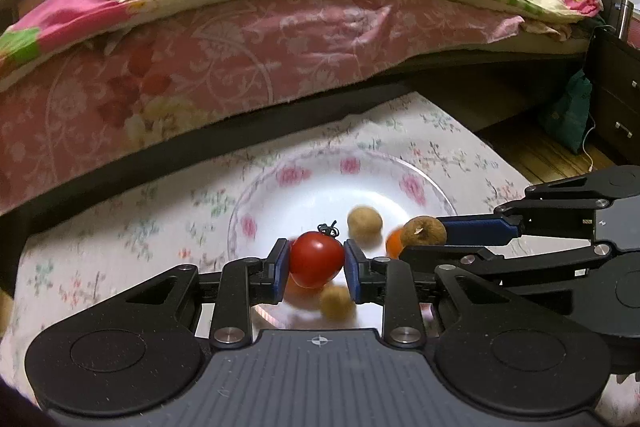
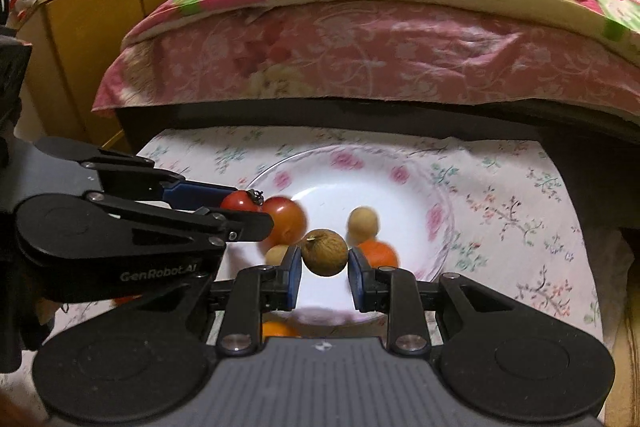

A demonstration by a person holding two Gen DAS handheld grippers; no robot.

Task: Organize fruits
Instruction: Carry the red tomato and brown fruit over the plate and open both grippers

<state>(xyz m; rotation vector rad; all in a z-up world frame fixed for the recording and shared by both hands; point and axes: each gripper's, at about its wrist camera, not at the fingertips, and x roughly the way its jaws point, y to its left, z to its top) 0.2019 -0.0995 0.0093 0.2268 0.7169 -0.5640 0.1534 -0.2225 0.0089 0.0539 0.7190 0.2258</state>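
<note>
My left gripper is shut on a red tomato with a dark stem, held just above the near rim of a white plate with pink flowers. To its right, my right gripper is shut on a brown round fruit. In the right wrist view that brown fruit sits between the blue pads of the right gripper. The left gripper comes in from the left with its tomato. On the plate lie a second tomato, two tan fruits and an orange.
The plate stands on a floral cloth close in front of a bed with a pink sheet and a quilt. A dark nightstand stands at the right, a yellow cabinet at the left. Another orange fruit lies near the plate's front rim.
</note>
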